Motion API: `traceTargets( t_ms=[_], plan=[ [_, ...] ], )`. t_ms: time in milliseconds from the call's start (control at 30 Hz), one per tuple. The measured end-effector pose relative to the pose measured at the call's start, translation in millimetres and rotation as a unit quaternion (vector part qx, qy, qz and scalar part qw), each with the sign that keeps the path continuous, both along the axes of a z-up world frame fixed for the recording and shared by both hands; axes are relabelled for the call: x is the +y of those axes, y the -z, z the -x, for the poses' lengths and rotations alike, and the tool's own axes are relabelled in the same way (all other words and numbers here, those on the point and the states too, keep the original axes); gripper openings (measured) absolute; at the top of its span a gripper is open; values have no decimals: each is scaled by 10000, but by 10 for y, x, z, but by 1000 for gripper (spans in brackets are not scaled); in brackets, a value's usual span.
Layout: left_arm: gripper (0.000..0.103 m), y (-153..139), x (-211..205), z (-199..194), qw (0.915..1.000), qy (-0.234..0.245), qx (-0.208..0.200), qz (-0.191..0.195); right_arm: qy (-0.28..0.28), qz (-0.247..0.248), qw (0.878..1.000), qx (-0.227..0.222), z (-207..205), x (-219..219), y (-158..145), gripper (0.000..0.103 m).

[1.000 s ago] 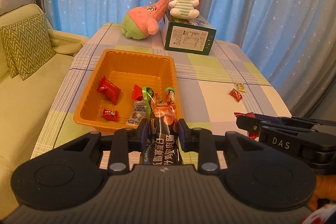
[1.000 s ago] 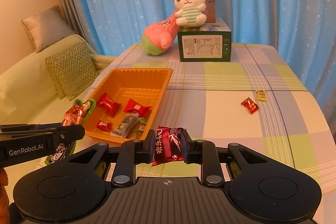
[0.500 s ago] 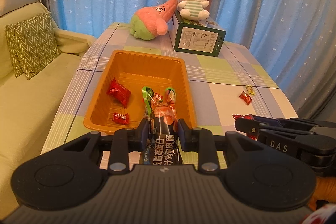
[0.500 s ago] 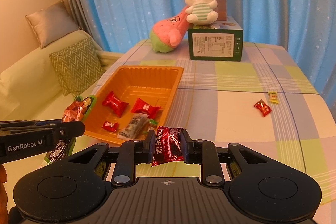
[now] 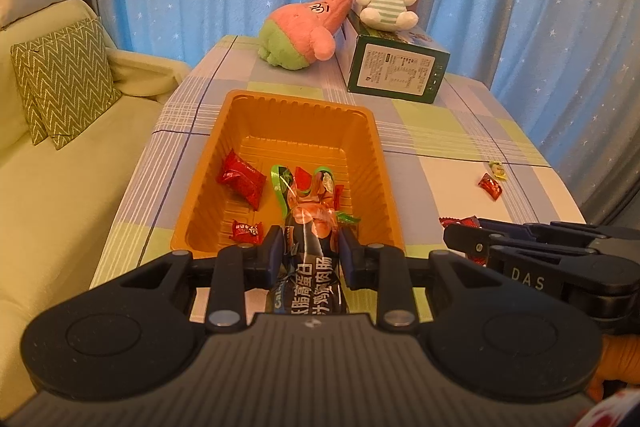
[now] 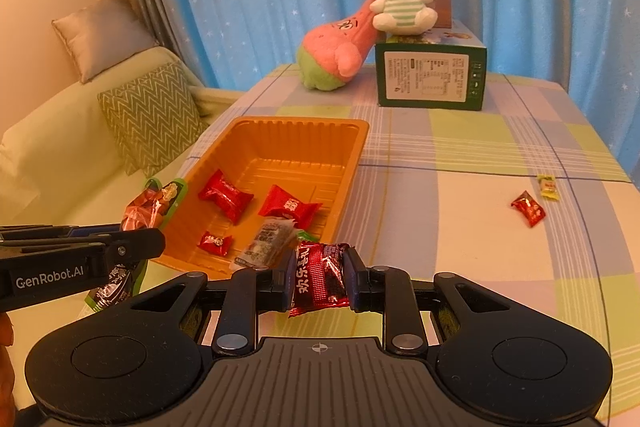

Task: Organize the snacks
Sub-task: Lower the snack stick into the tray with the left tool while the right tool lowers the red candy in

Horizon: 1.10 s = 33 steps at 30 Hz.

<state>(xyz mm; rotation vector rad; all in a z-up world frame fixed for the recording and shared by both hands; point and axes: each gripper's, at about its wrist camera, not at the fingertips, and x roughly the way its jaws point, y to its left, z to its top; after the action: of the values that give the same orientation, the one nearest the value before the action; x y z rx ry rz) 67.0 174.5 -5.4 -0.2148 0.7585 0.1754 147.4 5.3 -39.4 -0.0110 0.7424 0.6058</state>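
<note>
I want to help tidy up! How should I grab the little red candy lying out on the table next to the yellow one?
Come straight down from above onto the little red candy. It lies flat on the table, apart from the yellow candy, so nothing blocks the way. Pinch its plump middle across the narrow width, not the thin twisted ends, which would likely slip. Both hand-held grippers are full now.

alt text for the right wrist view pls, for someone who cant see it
The right gripper is shut on a red snack packet just in front of an orange tray that holds several wrapped candies. At left, the left gripper grips a dark snack pouch; two loose candies lie on the checked tablecloth.
</note>
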Motion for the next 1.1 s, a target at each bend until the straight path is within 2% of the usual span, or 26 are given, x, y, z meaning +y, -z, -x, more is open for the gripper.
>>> traceTargets(
  t_ms=[433,1000,1033,1067,1100],
  plan=[
    [26,146,195,-291,9998,107,156,-109,-93,-26,9999,27,-305,217,71,26],
    [27,372,497,-855,9989,253,278,-293,-130,-168,9997,120,-771,472,135,26],
    [31,382,515,-871,9990,256,228,-280,-130,-169,9997,124,-781,478,137,25],
    [40,388,533,-881,9991,245,217,-271,-129,-175,9997,129,-782,479,141,26],
    [42,387,548,-875,9992,231,198,-274,-126,-185,9997,139,-786,476,146,26]
  ],
)
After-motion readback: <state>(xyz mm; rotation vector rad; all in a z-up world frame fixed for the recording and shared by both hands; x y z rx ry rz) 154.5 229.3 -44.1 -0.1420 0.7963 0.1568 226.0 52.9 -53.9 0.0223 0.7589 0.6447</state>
